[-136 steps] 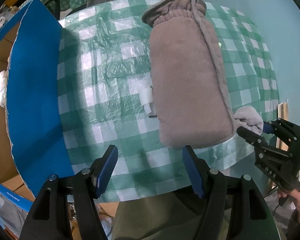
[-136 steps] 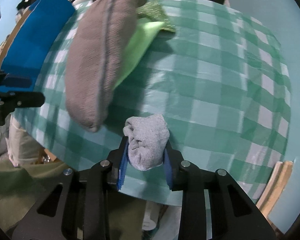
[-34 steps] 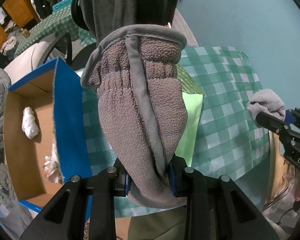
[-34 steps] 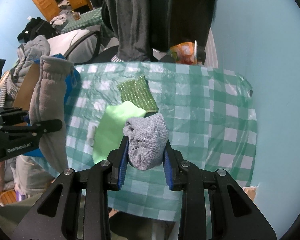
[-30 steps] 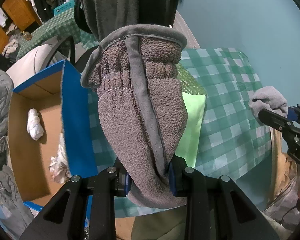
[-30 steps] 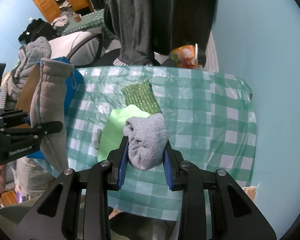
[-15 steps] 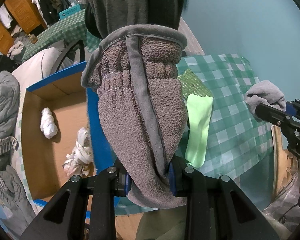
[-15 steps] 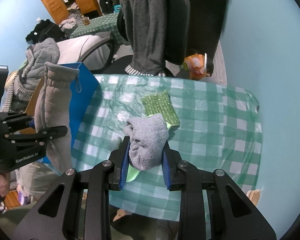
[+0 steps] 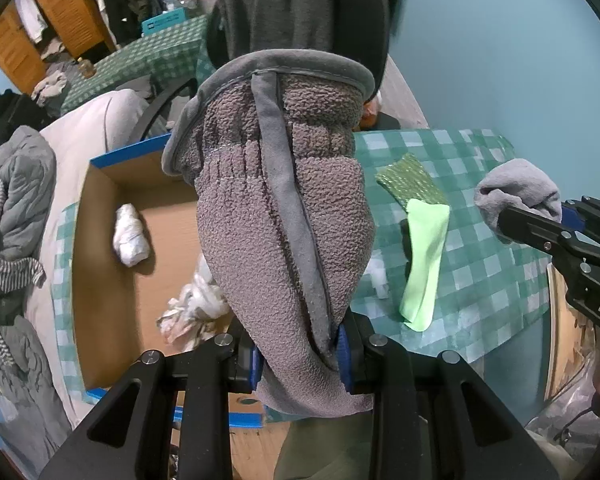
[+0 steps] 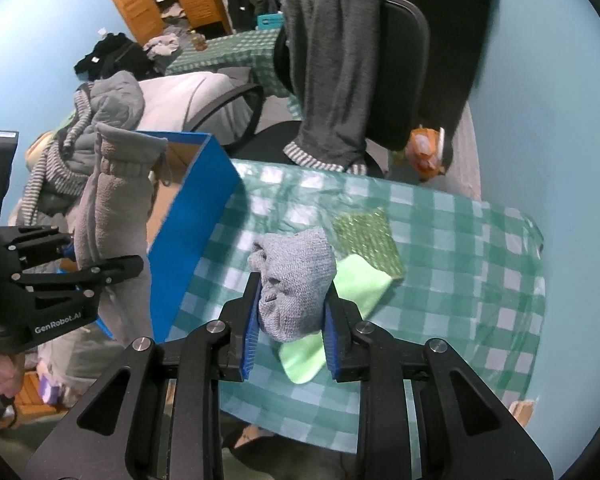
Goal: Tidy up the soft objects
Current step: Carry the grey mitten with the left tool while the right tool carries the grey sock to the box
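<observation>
1. Two tools, each clamped on a soft item above the bench (image 10: 480, 240).
2. Left tool (image 9: 300, 354): gripping fleece mitten (image 9: 284, 216), hanging over open cardboard box (image 9: 100, 280).
3. Right tool (image 10: 288, 330): pinching rolled grey sock (image 10: 294, 284), above lime cloth (image 10: 360, 284).

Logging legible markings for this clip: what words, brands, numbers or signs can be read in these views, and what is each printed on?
"GenRobot.AI": white print on the black body of the left tool, seen in the right wrist view.
"DA": cut-off white letters on the black body of the right tool, seen in the left wrist view; the rest runs out of frame.
White label on the blue crate in the background: too small to read.
White sticker atop the left tool: too blurred to read.
</observation>
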Motion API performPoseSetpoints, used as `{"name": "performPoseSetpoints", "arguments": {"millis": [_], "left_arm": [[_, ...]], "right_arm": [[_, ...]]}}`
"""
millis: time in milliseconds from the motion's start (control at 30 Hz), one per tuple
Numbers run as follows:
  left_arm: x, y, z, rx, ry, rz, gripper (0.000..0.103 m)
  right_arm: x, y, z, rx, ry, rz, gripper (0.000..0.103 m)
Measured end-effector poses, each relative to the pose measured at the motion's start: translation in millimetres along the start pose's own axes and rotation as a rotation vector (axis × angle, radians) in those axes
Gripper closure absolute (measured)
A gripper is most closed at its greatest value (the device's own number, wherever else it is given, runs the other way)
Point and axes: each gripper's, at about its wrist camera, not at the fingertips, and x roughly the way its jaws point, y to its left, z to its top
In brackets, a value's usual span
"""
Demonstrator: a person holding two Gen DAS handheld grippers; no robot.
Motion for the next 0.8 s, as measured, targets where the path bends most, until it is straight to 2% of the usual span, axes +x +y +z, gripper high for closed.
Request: {"name": "performPoseSetpoints", "arguments": {"millis": [433, 800], "left_arm": [[-16.1, 63.4, -13.6, -0.118, -0.019, 0.017, 0.074], [-15.2, 111.6, -24.9, -0.196, -0.011, 0.048, 0.074]], "right_arm": [[20.2, 54.2, 27.7, -0.094, 0.004, 0.064, 0.077], [49.1, 108.8, 49.9, -0.176, 0.025, 0.127, 0.077]]}}
